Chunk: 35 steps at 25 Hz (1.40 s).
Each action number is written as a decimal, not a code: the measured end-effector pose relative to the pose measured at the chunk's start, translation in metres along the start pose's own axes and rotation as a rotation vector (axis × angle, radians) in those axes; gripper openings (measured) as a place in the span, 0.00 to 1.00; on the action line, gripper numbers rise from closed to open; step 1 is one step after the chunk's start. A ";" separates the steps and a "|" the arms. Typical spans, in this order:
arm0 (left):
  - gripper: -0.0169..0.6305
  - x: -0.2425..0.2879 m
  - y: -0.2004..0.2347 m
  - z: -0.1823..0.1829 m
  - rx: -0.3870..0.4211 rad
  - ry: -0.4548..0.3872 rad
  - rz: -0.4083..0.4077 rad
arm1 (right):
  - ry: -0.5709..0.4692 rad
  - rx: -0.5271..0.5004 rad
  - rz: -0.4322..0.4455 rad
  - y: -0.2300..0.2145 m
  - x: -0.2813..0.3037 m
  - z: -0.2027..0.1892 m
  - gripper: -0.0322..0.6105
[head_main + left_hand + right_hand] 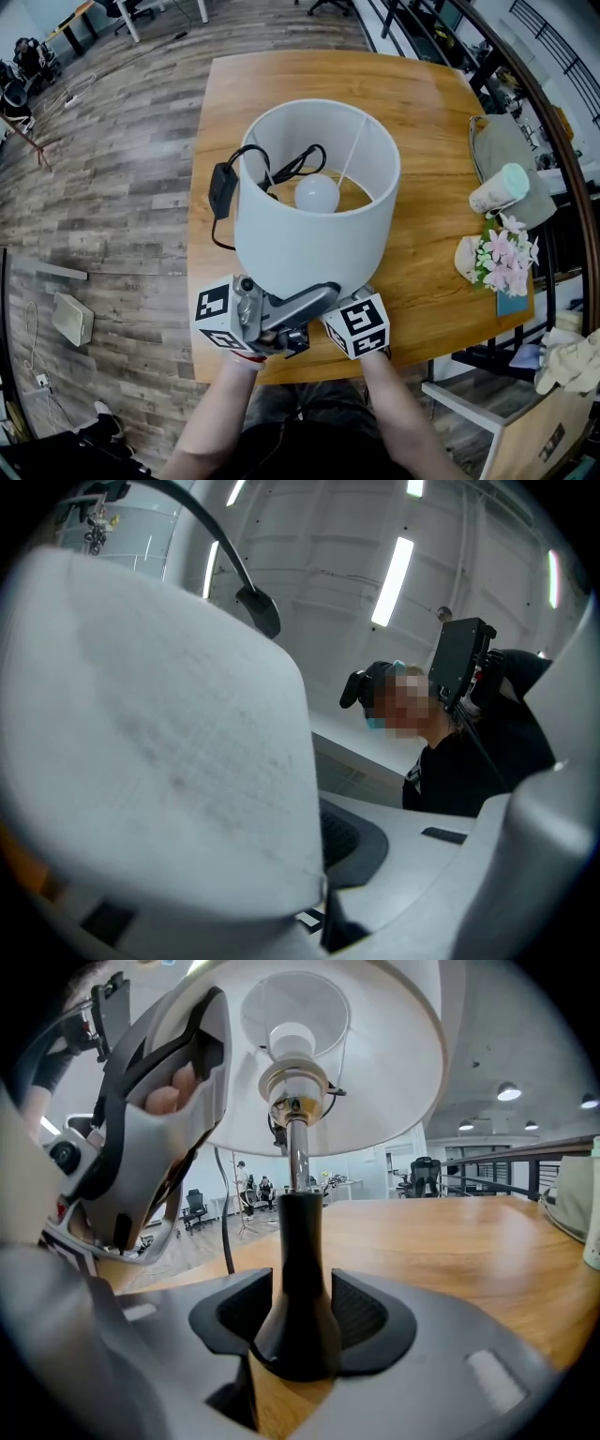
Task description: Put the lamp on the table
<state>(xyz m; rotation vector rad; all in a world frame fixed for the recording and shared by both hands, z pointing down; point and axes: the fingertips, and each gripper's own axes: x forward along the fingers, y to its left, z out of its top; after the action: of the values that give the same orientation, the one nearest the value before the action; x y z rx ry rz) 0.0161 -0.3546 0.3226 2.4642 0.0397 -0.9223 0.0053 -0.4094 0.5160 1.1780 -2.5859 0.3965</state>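
A lamp with a white drum shade (314, 234) stands on the wooden table (422, 103) near its front edge, with the bulb (317, 192) showing inside. Its black cord and switch (223, 187) hang over the shade's left side. My left gripper (323, 295) lies against the shade's lower rim, and in the left gripper view its jaws (323, 902) are shut on the shade's wall (159, 742). My right gripper (302, 1309) is open, and the lamp's black base (298, 1330) rests on the table between its pads. In the head view the shade hides both sets of fingertips.
At the table's right edge are a grey bag (502, 141), a pale cylinder (499, 189) and a bunch of pink and white flowers (506, 258). A railing runs beyond them. A cardboard box (534, 431) stands on the floor at the lower right.
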 end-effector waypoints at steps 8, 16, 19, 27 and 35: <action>0.06 -0.004 -0.010 -0.012 0.004 0.016 -0.018 | -0.013 0.007 -0.022 0.005 -0.011 -0.001 0.35; 0.07 -0.008 -0.018 -0.024 -0.009 0.043 -0.029 | -0.021 0.011 -0.046 0.010 -0.019 -0.004 0.35; 0.08 -0.009 -0.021 -0.030 -0.014 0.052 -0.032 | -0.022 0.010 -0.056 0.013 -0.023 -0.005 0.35; 0.08 -0.013 -0.026 -0.036 -0.024 0.059 -0.039 | -0.015 0.012 -0.088 0.014 -0.036 -0.011 0.35; 0.15 -0.014 -0.022 -0.042 0.020 0.102 0.016 | -0.019 0.017 -0.114 0.014 -0.044 -0.013 0.35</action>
<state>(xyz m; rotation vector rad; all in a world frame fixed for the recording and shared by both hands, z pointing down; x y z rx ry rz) 0.0264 -0.3139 0.3480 2.5245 0.0456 -0.7938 0.0243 -0.3657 0.5110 1.3336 -2.5208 0.3859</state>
